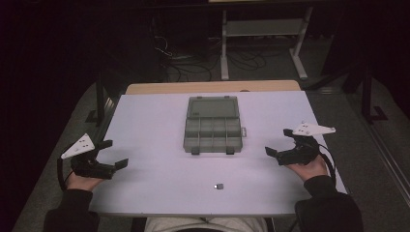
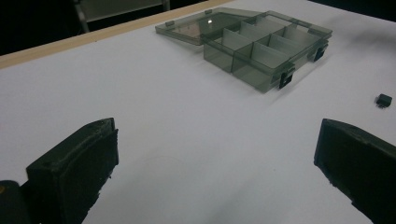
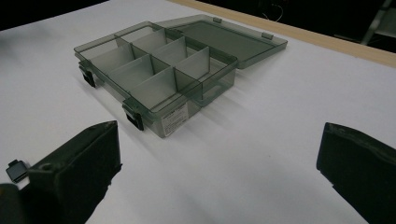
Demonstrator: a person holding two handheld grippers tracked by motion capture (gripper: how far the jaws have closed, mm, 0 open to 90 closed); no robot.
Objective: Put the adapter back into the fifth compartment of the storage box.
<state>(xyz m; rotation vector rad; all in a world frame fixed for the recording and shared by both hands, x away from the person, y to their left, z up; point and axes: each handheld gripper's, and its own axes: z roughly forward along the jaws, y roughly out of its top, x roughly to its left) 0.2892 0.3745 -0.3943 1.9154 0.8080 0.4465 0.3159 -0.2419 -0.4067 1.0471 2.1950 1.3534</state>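
Note:
A smoky clear compartment box [image 1: 212, 134] lies at the middle of the white table [image 1: 150, 121], its lid [image 1: 213, 106] flat open behind it and its compartments empty. A small dark part [image 1: 219, 185] rests near the front edge. My left gripper [image 1: 115, 153] hovers at the left, open, with nothing between its jaws. Open too, my right gripper [image 1: 278, 141] stands at the right and points at the box. The left gripper view shows the box [image 2: 266, 49] ahead and the part [image 2: 384, 100] at right. In the right gripper view the box [image 3: 159, 70] is near and the part [image 3: 16, 170] sits beside the left jaw.
A wooden strip [image 1: 212, 87] borders the table's far edge. Beyond it the dark floor holds cables [image 1: 188, 63] and a white frame's legs [image 1: 263, 36]. Two black latches [image 1: 212, 151] hang off the box's front wall.

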